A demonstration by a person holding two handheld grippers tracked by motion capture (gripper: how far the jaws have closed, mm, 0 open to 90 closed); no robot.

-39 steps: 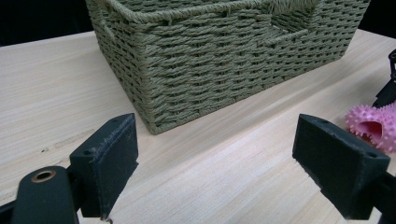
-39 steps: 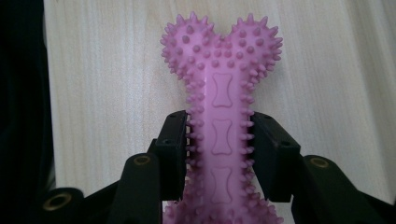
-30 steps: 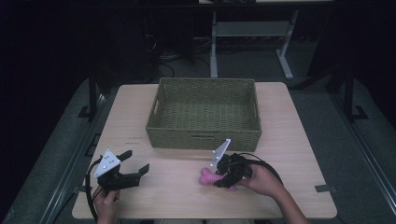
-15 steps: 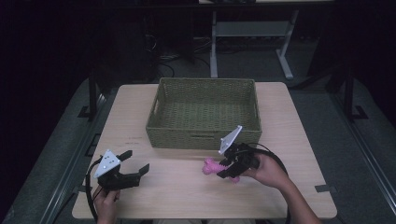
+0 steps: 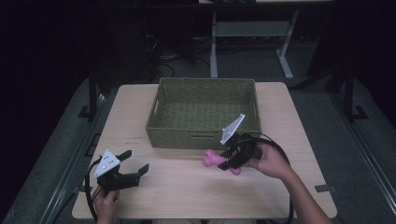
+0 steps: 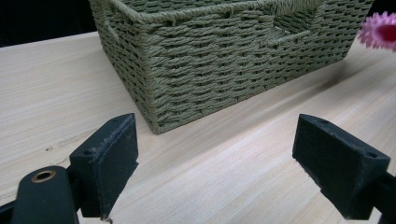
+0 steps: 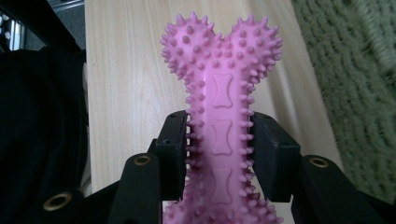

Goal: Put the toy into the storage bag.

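Note:
A pink spiky bone-shaped toy (image 5: 215, 160) (image 7: 221, 93) hangs above the table just in front of the green woven basket (image 5: 205, 112). My right gripper (image 5: 229, 162) (image 7: 219, 154) is shut on the toy's shaft, both pads pressed against its sides, the knobbed end sticking out past the jaws. My left gripper (image 5: 135, 163) (image 6: 224, 163) rests low at the table's front left, jaws wide open with nothing between them, facing the basket's near corner (image 6: 224, 60). The toy's tip (image 6: 379, 30) peeks in at the upper right of the left gripper view.
The light wooden table (image 5: 187, 191) has bare surface in front of the basket and between the two hands. A grey desk frame (image 5: 252, 32) stands beyond the table's far edge. Dark floor surrounds the table.
My right gripper has lifted the pink toy off the table and carried it up and rightward along the basket's front. The left gripper has stayed put.

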